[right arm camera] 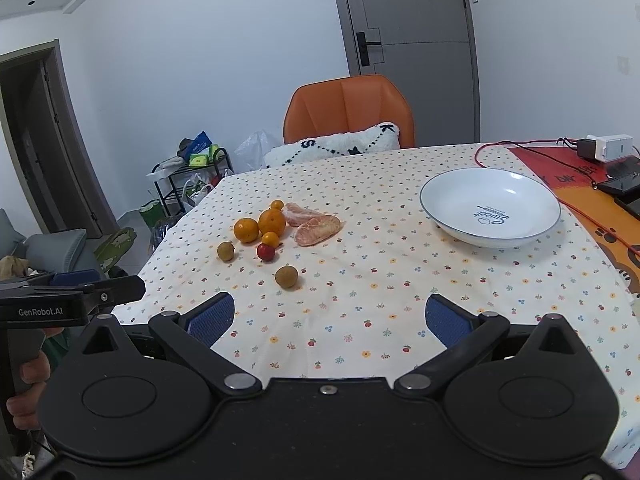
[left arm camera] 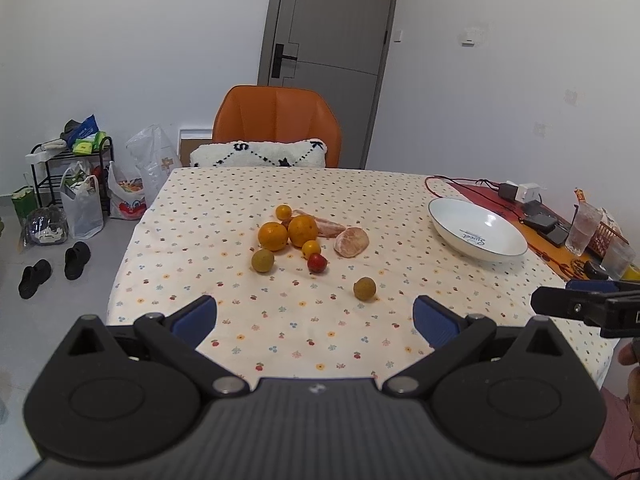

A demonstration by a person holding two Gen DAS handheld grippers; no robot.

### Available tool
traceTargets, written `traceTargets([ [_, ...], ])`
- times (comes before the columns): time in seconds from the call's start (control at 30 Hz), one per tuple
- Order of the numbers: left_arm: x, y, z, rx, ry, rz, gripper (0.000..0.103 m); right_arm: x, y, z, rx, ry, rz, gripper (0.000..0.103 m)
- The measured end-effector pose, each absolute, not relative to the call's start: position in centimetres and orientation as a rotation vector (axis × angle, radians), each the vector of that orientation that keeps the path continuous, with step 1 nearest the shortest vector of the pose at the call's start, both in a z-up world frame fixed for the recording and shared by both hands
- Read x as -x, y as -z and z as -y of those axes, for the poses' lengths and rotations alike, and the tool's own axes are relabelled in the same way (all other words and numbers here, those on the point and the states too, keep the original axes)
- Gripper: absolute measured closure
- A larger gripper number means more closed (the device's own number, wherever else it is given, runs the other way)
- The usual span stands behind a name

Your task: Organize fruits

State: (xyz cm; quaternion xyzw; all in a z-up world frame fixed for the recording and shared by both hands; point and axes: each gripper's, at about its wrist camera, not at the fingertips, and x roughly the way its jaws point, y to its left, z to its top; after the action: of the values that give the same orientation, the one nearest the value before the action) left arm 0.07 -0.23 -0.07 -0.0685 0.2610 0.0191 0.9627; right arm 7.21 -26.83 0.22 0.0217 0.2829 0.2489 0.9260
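A cluster of fruit lies mid-table: two oranges (left arm camera: 273,236) (right arm camera: 246,229), small orange fruits, a red fruit (left arm camera: 317,263) (right arm camera: 265,252), two peeled citrus pieces (left arm camera: 352,242) (right arm camera: 318,230) and a brown-green fruit (left arm camera: 262,260) (right arm camera: 225,251). Another brown-green fruit (left arm camera: 364,288) (right arm camera: 286,276) lies apart, nearest the grippers. An empty white bowl (left arm camera: 478,234) (right arm camera: 490,208) stands to the right. My left gripper (left arm camera: 316,318) and my right gripper (right arm camera: 330,318) are both open and empty, above the near table edge, short of the fruit.
The table has a floral cloth (left arm camera: 280,320). An orange chair (left arm camera: 276,120) with a white cushion stands at the far side. Chargers, cables, phones and plastic cups (left arm camera: 584,228) lie on the right edge. Bags, a rack and shoes are on the floor at left.
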Motion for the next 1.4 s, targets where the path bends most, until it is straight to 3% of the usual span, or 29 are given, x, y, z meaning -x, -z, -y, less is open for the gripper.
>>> traceTargets([
  [1.4,-1.2,0.5,0.4,0.099,-0.056,-0.560,0.000,-7.8,-0.3,27.2,-0.065,-0.490,-0.574,0.000],
])
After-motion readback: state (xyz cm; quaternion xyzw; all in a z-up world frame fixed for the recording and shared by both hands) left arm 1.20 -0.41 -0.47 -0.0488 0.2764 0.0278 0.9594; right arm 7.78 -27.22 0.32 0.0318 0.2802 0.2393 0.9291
